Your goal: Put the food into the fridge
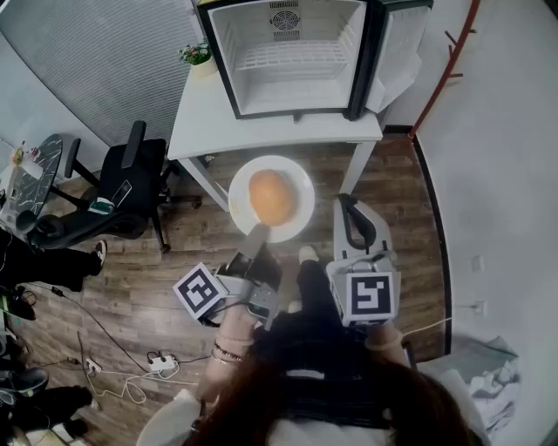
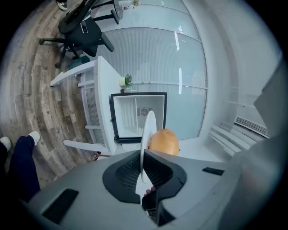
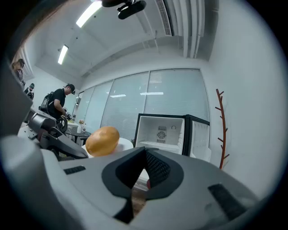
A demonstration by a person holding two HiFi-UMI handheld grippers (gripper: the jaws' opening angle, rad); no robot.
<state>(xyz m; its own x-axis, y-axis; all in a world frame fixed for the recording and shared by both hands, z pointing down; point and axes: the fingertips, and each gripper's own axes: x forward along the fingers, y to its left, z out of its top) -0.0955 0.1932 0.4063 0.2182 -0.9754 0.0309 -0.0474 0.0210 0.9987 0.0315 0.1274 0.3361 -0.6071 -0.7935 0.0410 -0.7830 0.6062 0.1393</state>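
Bright, even indoor light fills all three views. In the right gripper view, ceiling strip lights (image 3: 92, 10) at upper left burn out to pure white, and pale streaks of glare lie across the far glass wall (image 3: 130, 103). In the head view shadows are faint and soft-edged. The white plate (image 1: 301, 187) and the inside of the open fridge (image 1: 292, 52) sit close to overexposure, while the wood floor (image 1: 131, 279) reads darker. Hair at the near edge is a blur. Both gripper views bow straight lines hard toward their rims and fall to black in the corners. The left gripper (image 2: 143, 155) and right gripper (image 3: 145, 150), close to their lenses, render soft and grey.
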